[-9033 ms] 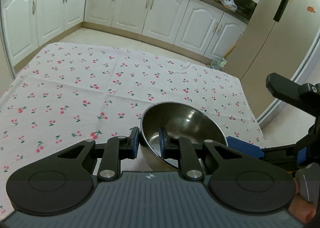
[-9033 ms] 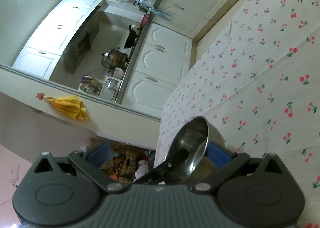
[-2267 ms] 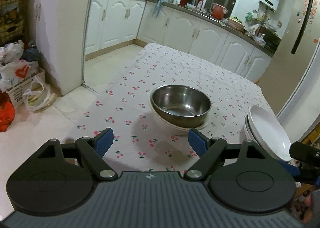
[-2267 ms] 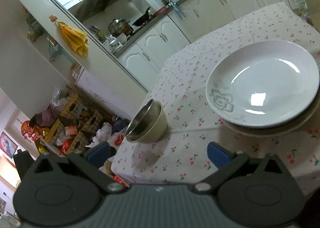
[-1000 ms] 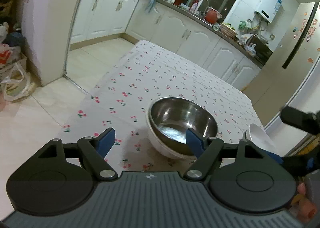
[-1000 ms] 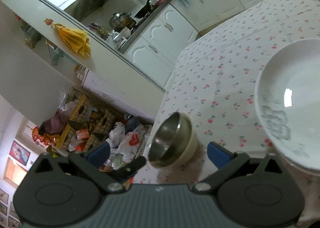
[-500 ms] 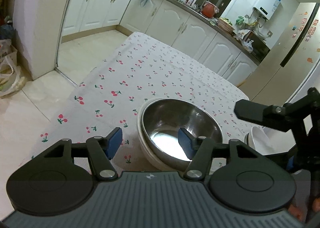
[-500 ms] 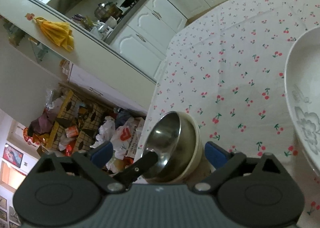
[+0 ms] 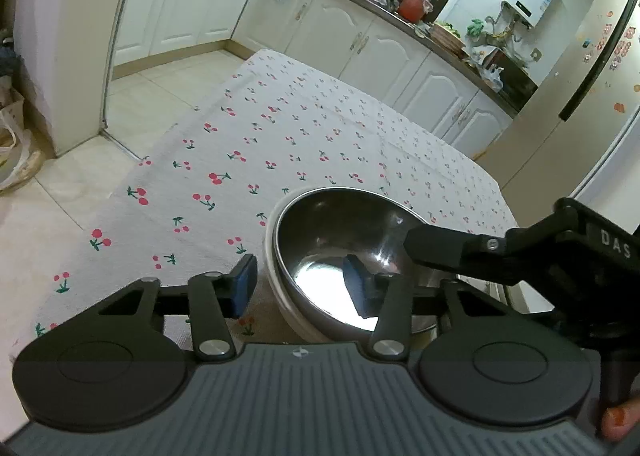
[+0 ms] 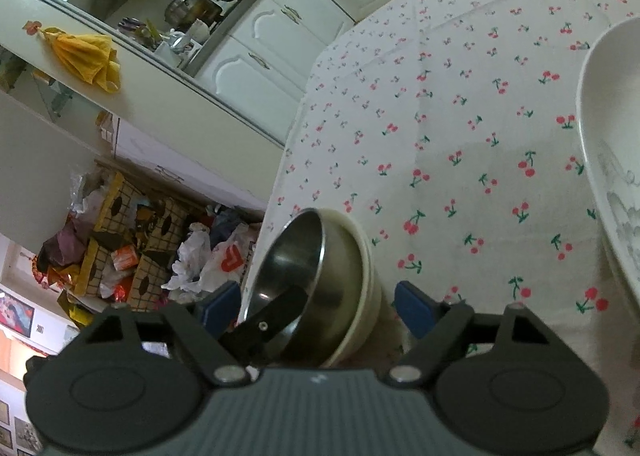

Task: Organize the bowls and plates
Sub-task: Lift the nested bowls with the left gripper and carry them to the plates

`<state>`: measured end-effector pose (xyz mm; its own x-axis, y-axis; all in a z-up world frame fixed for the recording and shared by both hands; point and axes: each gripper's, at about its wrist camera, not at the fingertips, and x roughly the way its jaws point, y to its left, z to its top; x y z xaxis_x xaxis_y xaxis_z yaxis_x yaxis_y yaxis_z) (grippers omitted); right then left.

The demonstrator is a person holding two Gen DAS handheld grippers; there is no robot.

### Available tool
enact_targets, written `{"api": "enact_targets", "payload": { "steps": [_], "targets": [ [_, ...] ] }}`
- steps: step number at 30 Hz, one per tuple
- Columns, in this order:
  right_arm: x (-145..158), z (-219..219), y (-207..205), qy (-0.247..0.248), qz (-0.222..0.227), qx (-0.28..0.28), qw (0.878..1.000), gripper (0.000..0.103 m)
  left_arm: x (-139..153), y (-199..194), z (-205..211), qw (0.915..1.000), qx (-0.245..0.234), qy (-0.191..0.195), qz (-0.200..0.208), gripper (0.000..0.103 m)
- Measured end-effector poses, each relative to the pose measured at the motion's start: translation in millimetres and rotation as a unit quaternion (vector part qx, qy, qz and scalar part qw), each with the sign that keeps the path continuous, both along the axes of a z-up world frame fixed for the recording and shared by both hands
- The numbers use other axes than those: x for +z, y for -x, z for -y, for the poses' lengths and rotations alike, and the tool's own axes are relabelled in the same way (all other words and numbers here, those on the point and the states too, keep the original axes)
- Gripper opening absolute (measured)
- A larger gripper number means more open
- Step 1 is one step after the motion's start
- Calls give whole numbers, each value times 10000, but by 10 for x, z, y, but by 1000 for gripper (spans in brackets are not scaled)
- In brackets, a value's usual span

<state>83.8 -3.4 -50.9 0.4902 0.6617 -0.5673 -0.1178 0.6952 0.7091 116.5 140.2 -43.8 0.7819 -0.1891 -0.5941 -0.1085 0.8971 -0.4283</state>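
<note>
A steel bowl (image 9: 340, 240) sits nested in a cream bowl (image 9: 276, 280) near the front edge of the cherry-print tablecloth (image 9: 240, 159). My left gripper (image 9: 300, 286) straddles the near rim, one pad inside the steel bowl and the other outside the cream wall. Its jaws are closing, with a gap still showing. My right gripper (image 10: 316, 312) has the steel bowl (image 10: 296, 264) and cream bowl (image 10: 360, 288) between its closing blue pads, which stand clear of them. One of the right gripper's fingers (image 9: 440, 252) reaches over the bowl's right rim. White stacked plates (image 10: 612, 127) lie to the right.
The table's left edge drops to a tiled floor (image 9: 160, 95). Bags and boxes (image 10: 132, 240) are piled on the floor beyond that edge. White cabinets (image 9: 320, 27) line the far wall and a fridge (image 9: 580, 95) stands at the right. A person's fingertip (image 9: 616, 420) shows at the lower right.
Both grippers have closed in on the nested bowls and their jaws have narrowed. The left gripper's right pad now sits inside the steel bowl, and the right gripper straddles the stack.
</note>
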Motion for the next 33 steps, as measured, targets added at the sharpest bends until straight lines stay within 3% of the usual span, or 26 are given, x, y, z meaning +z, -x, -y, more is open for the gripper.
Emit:
{"api": "enact_targets", "payload": {
  "steps": [10, 19, 33],
  "targets": [
    [-143, 54, -36, -93, -181, -56, 9998, 77, -3, -26, -12, 10000, -45, 48, -38, 36],
    [-165, 23, -50, -66, -154, 87, 9998, 57, 12, -39, 19, 10000, -18, 6, -41, 34],
    [-177, 85, -13, -152, -108, 67, 9998, 49, 53, -26, 66, 10000, 29, -44, 46, 30]
  ]
}}
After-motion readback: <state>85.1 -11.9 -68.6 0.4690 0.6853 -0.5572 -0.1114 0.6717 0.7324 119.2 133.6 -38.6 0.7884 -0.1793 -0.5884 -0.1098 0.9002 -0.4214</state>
